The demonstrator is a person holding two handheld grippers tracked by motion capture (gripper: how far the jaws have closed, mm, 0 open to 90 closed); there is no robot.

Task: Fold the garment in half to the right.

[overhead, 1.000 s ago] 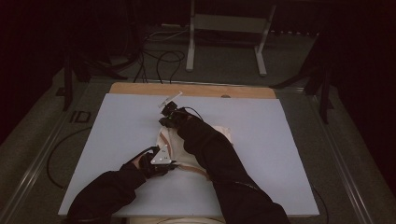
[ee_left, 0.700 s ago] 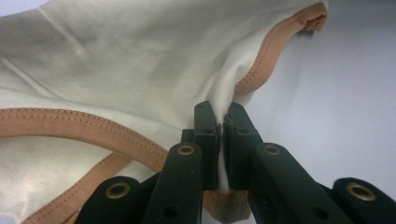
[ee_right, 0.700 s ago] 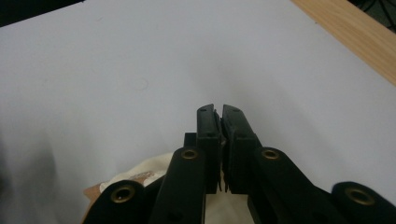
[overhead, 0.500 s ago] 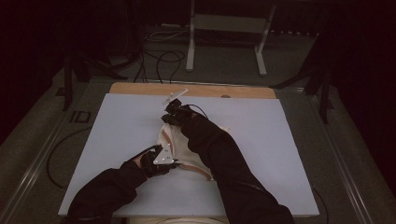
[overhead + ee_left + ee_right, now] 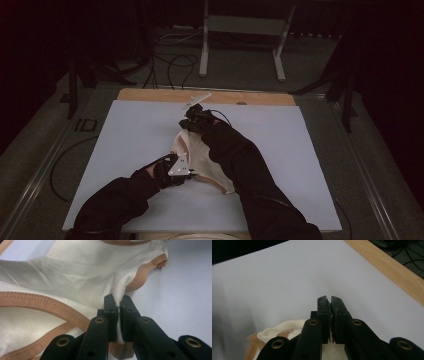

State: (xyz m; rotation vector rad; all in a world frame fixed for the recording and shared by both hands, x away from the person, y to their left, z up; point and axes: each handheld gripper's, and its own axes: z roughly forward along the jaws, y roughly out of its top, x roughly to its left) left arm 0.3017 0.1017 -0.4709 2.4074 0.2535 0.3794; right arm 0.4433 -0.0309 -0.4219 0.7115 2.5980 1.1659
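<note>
A cream garment (image 5: 200, 150) with tan trim lies on the white table sheet (image 5: 130, 135), its far end raised. My left gripper (image 5: 191, 172) is at its near edge, jaws shut on a pinched fold of the cream cloth (image 5: 75, 277); in the left gripper view the left gripper (image 5: 118, 305) has cloth squeezed between its pads. My right gripper (image 5: 186, 127) holds the far end up. In the right gripper view the right gripper (image 5: 329, 300) is shut, with the cream cloth (image 5: 279, 331) gathered under and between the jaws.
A wooden strip (image 5: 150, 95) runs along the table's far edge, also the wooden strip (image 5: 392, 270) at the right. Beyond it are cables (image 5: 170, 62) and a metal stand (image 5: 240, 30) on the floor. Bare white sheet (image 5: 287, 277) spreads around the garment.
My right gripper has moved a little toward the far edge and upward, drawing the garment's far end with it. The left gripper has stayed where it was.
</note>
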